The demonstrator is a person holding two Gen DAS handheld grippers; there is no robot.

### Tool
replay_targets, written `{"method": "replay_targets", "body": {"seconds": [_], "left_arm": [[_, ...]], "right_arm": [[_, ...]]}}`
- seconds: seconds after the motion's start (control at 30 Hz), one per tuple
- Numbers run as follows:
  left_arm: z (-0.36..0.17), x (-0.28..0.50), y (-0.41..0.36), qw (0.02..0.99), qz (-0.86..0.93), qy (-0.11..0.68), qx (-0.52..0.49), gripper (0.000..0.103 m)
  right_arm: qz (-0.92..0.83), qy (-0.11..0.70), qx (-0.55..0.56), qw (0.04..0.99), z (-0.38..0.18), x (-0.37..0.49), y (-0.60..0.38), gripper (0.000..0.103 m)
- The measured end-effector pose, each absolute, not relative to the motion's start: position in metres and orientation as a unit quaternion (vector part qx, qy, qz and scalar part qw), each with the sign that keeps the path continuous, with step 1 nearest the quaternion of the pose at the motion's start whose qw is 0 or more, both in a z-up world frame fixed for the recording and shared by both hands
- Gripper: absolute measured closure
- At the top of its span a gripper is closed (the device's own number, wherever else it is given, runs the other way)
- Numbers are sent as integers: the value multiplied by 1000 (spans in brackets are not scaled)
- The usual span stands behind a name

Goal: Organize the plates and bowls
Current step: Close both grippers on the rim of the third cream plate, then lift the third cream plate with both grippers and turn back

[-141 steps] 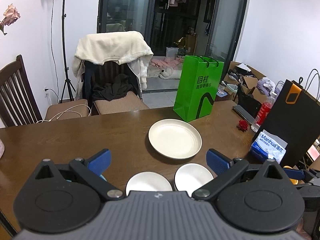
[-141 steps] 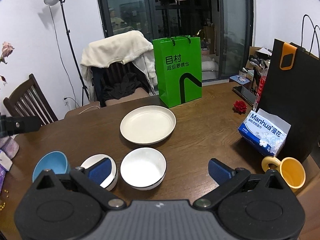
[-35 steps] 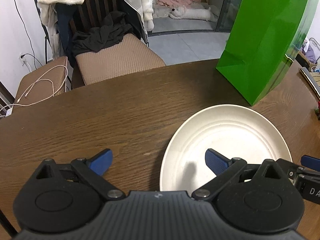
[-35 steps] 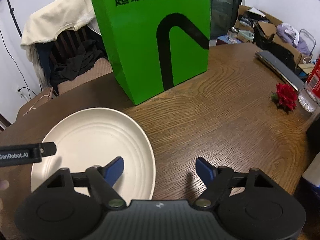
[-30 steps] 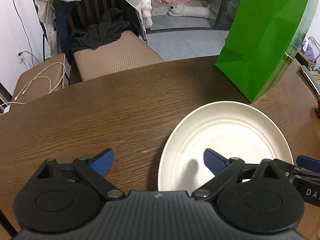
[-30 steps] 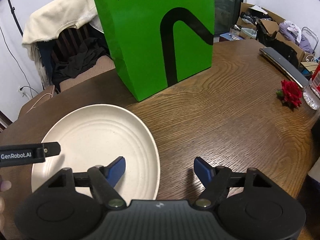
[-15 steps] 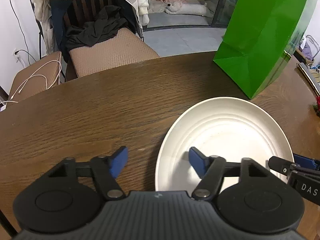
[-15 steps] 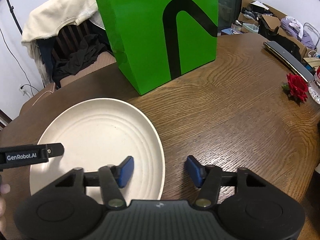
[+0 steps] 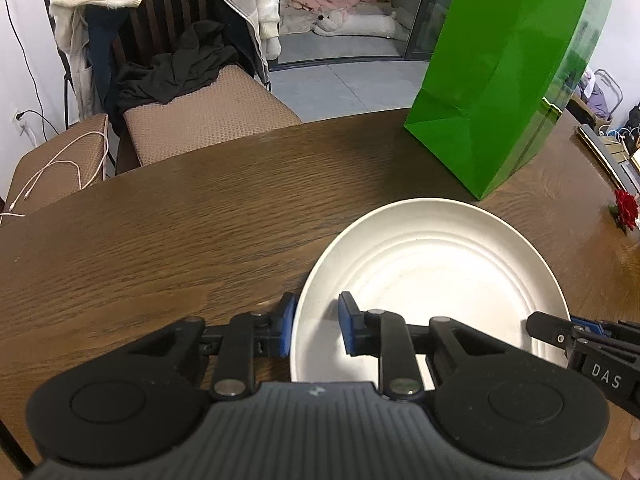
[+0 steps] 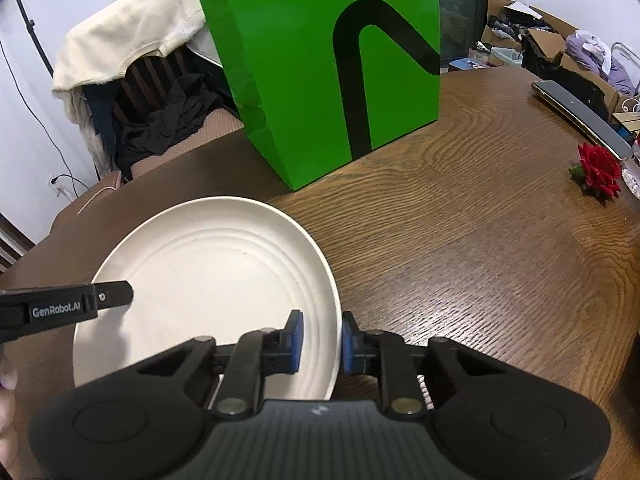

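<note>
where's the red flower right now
The red flower lies on the table at the far right of both wrist views, right of the green bag and the plate.

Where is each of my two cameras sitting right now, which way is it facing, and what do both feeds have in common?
Left wrist: rides the left gripper, angled down over the plate's left rim; jaws have just been closing on that rim. The other gripper shows at right.
Right wrist: rides the right gripper, angled down at the plate's right rim, jaws likewise just closing on it. A left gripper finger and a fingertip show at left.
Shared: plate, green bag, table, red flower, draped chair.
</note>
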State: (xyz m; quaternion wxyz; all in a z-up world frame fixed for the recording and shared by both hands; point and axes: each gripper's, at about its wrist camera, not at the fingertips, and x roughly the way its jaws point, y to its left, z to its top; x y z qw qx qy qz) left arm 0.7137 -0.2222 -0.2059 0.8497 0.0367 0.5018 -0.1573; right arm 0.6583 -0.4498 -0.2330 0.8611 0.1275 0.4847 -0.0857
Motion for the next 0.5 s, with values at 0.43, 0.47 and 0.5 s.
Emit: {"method": "replay_targets", "body": {"seconds": [0.43, 0.47, 0.5], "left_arm": [[-195, 708, -223, 857, -157, 489, 45, 79], [-193, 707, -223, 857, -156, 488, 45, 79], [-191, 706, -222, 858, -156, 487, 44, 79]], "right_arm": [[-86, 471, 138, 867, -229, 648, -448, 87], [-86, 469, 137, 868, -228, 647, -448, 87], [-87, 468, 136, 869, -227, 647, -448, 87]]}}
